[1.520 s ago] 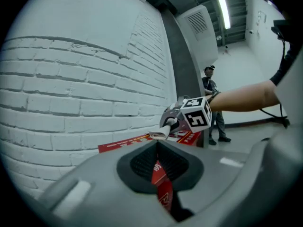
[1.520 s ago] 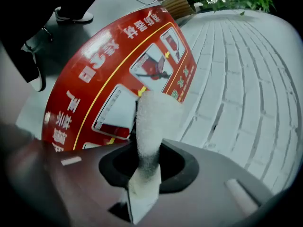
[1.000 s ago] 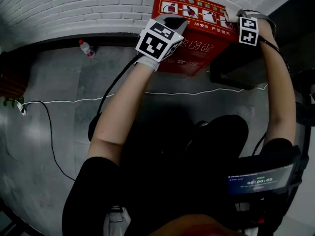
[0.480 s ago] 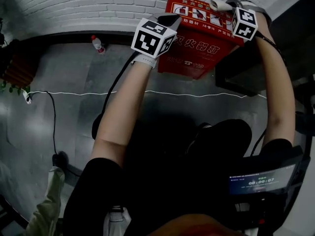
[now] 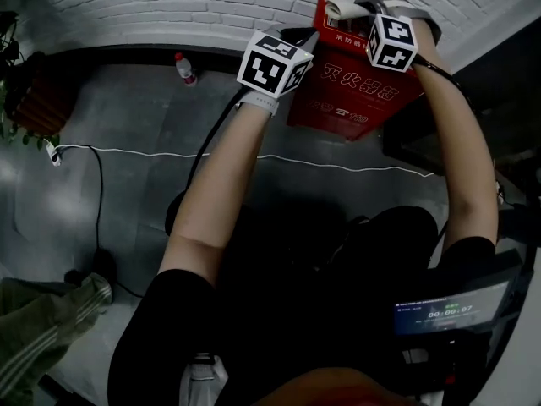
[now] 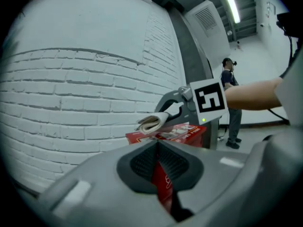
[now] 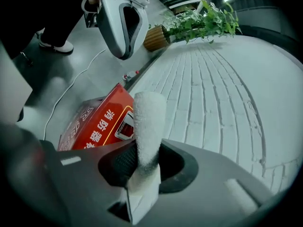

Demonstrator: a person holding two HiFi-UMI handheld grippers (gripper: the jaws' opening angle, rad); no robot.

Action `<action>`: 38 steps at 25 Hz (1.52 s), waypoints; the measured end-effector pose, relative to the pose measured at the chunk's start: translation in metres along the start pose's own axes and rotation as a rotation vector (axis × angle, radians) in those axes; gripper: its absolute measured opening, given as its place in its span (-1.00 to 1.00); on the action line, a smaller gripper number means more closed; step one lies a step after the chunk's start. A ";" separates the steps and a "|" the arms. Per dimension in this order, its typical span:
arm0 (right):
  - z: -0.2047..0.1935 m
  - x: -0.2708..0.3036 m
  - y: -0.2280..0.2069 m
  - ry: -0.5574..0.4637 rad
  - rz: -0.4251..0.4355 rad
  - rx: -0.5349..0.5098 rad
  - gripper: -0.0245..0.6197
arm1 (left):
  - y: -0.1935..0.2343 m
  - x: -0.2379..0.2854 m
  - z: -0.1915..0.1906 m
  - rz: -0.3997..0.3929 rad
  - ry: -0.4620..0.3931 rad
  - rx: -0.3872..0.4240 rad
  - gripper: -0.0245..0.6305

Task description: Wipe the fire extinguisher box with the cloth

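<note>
**Cloth now at the box's left end**

Your right gripper (image 7: 142, 162) is clamped on the folded white cloth (image 7: 149, 122). Over the last second you have carried it along the top of the red fire extinguisher box (image 5: 355, 91), from the right end to the left. The box stands against the white brick wall (image 5: 169, 7). Your left gripper (image 6: 157, 148) stays at the box's upper left corner, jaws pressed together.

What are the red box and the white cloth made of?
The red box looks like painted sheet metal: flat, stiff faces, sharp edges and a smooth coat with printed labels. Hard plastic can't be ruled out. The white cloth, pinched in the right gripper, looks like soft terry or microfibre: its surface is fuzzy and nubbly, and it is folded thick.
</note>
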State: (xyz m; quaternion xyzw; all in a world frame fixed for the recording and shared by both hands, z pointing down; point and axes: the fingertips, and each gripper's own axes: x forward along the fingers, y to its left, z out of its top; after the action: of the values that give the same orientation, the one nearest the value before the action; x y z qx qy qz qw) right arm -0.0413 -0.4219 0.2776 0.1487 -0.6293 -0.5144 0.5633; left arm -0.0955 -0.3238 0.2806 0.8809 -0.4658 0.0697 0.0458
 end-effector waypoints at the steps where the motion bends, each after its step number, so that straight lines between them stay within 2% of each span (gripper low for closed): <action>1: 0.007 0.004 0.001 -0.007 0.004 -0.006 -0.62 | 0.002 0.000 0.000 -0.002 -0.002 -0.003 -0.92; 7: 0.033 0.019 0.016 -0.032 0.058 -0.059 -0.62 | 0.015 0.000 0.003 0.004 -0.009 -0.020 -0.92; 12: 0.036 0.023 0.037 -0.054 0.101 -0.076 -0.62 | 0.019 0.006 -0.006 0.012 -0.003 -0.016 -0.92; 19: 0.031 0.015 0.050 -0.065 0.117 -0.102 -0.63 | 0.004 0.019 -0.011 0.004 0.016 0.007 -0.92; 25: 0.004 0.001 0.061 -0.054 0.145 -0.091 -0.63 | -0.015 0.033 -0.005 -0.010 0.022 0.029 -0.92; 38: -0.085 -0.029 0.114 0.038 0.216 -0.074 -0.63 | -0.070 0.074 -0.017 -0.077 0.034 0.072 -0.92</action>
State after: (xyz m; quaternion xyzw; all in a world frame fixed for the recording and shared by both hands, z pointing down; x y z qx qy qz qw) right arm 0.0864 -0.3918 0.3400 0.0689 -0.6113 -0.4705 0.6325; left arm 0.0020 -0.3424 0.3084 0.8980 -0.4279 0.0997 0.0246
